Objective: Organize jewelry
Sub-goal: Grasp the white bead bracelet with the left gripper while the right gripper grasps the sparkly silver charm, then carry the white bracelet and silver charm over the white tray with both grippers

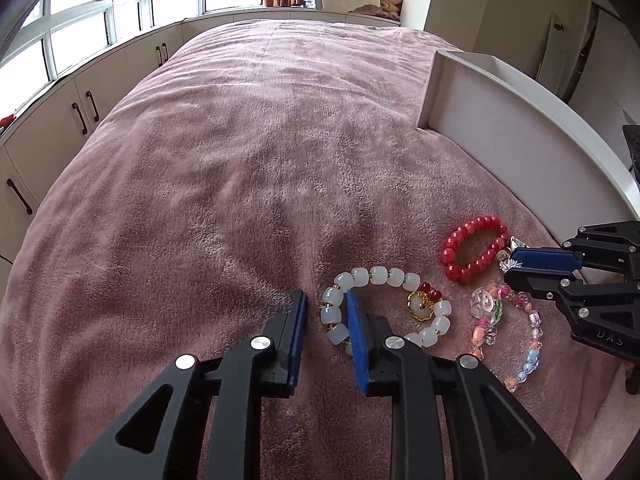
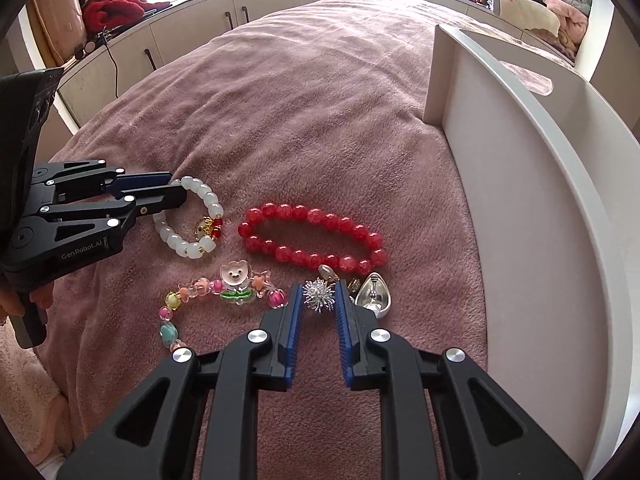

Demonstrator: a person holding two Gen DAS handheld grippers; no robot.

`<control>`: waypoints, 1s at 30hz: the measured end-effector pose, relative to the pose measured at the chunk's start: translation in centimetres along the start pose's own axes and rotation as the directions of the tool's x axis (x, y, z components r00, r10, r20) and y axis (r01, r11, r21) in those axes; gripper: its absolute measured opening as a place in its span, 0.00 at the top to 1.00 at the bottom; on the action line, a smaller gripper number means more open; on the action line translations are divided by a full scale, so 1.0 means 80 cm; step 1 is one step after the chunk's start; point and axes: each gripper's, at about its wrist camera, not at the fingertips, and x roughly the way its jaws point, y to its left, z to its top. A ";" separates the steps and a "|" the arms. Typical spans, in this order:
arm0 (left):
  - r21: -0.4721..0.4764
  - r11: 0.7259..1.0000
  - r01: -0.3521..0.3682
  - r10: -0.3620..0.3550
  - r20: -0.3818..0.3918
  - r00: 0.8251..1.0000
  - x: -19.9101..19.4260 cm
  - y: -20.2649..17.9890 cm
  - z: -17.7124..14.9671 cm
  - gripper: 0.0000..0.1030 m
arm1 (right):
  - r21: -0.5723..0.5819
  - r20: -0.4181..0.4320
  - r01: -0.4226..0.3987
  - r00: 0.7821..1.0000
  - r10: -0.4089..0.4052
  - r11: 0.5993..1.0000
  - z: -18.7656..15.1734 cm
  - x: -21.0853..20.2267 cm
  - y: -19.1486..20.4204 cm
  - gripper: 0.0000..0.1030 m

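Straddling a spiky silver ornament point(image 2: 319, 295), the right hand-held gripper point(image 2: 318, 300) has its blue pads hard against both sides of it, so I read it as clamped on that piece, low on the bed's pink blanket point(image 2: 304, 120). Across from it, the left hand-held gripper point(image 1: 326, 312) has one finger inside the loop of the white bead bracelet point(image 1: 386, 304) and the other outside; the beads sit in the gap against the inner pad, but the outer pad looks clear of them, so the jaws are narrowly apart and not yet gripping.

Moving outward, the red bead bracelet point(image 2: 312, 238) lies flat between the two grippers' targets, and the multicoloured charm bracelet point(image 2: 224, 292) curls near the right gripper's left finger. A silver teardrop-shaped piece point(image 2: 374, 294) rests just beside the spiky one, with another small item half hidden behind.

The white tray point(image 2: 560, 200) at the right shows no jewelry in its visible part, so the sorting looks barely begun: everything is on the blanket.

Counted: three bracelets, at least two small silver pieces, one tray, two grippers.
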 end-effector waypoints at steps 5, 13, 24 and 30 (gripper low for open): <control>-0.071 0.996 0.057 -0.056 0.019 0.998 -0.010 0.014 0.006 0.82 | 0.013 0.048 -0.033 0.998 0.033 0.999 0.001 -0.016 0.000 0.84; -0.081 0.992 0.100 -0.091 0.108 0.990 -0.045 0.019 0.017 0.85 | 0.028 0.156 -0.049 0.987 0.044 0.998 0.006 -0.043 -0.004 0.84; 0.019 0.998 0.063 -0.066 0.239 0.969 -0.113 -0.001 0.041 0.85 | 0.014 0.366 -0.064 0.929 0.055 0.998 0.008 -0.104 -0.004 0.84; 0.040 0.997 0.061 -0.070 0.273 0.960 -0.139 -0.025 0.067 0.85 | 0.084 0.486 -0.063 0.874 0.015 0.995 -0.003 -0.148 -0.028 0.84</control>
